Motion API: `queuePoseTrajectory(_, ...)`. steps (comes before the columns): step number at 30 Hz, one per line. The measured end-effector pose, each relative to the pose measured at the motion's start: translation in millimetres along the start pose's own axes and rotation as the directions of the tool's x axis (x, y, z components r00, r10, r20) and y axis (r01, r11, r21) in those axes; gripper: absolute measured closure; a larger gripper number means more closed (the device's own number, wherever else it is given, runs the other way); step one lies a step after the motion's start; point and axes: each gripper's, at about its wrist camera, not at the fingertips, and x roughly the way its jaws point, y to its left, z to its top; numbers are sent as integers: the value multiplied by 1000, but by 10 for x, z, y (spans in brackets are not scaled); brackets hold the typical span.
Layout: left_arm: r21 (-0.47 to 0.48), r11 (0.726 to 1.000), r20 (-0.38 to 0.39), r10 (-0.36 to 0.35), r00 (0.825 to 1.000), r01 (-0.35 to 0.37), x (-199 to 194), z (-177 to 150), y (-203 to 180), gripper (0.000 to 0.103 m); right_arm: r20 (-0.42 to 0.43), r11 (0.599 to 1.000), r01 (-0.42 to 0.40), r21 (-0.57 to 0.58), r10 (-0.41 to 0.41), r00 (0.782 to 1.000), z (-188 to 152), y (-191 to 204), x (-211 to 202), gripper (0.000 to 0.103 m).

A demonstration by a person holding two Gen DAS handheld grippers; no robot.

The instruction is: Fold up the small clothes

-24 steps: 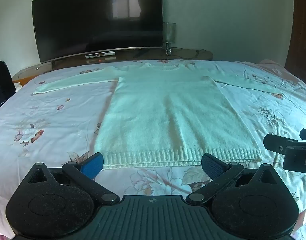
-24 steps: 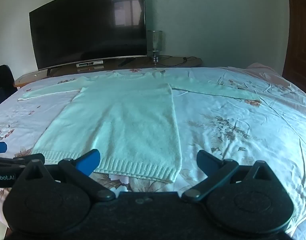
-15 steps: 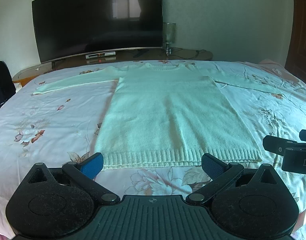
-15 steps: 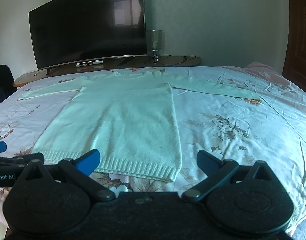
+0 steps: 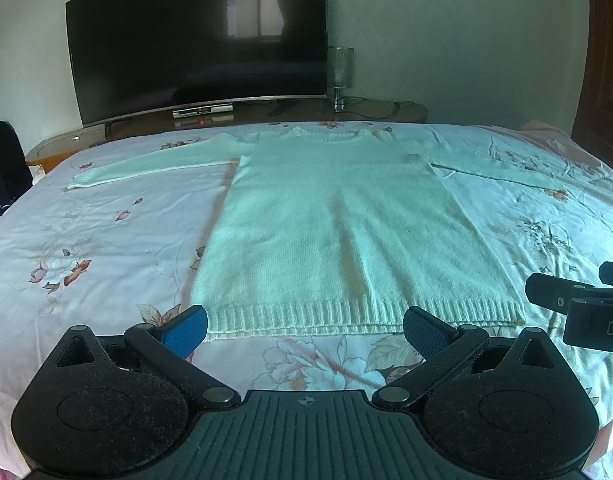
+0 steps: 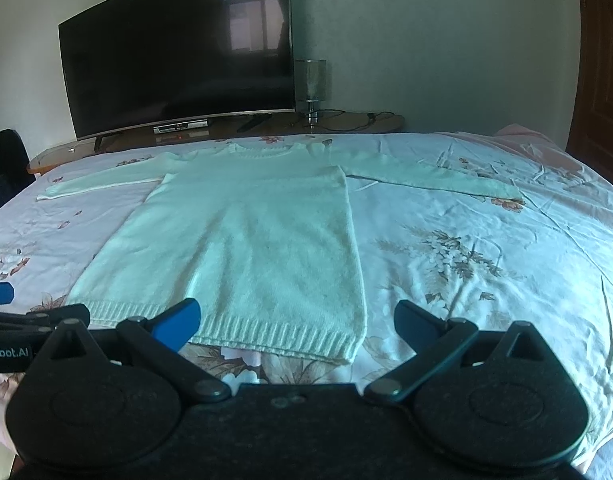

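Sweater (image 5: pixel 346 232) lies flat and face-up on the bed (image 5: pixel 86 232), its long axis running straight away from both grippers: ribbed hem (image 5: pixel 358 316) nearest, neckline far off toward the TV (image 5: pixel 194 40), sleeves spread out to either side. The left gripper (image 5: pixel 304 330) hangs just short of the hem with its jaws wide apart and nothing between them, roughly centred on the hem's width. The right gripper (image 6: pixel 296 324) is likewise spread wide and empty, sitting over the hem's right corner (image 6: pixel 346 354). Each gripper tilts downward toward the cloth without touching it. Judging by this, the hem is the near edge for both hands, the left closer to the left corner (image 5: pixel 202 330) and the right to its own, so a first fold would likely start from there.
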Motion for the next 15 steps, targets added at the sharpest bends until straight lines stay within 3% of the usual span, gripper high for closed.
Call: queuePoseTrajectory(15, 1, 1000, -15, 1, 1000, -1, 2, -14, 1, 0, -13, 1000, -5, -2, 5, 1000, -19, -2, 51, 0)
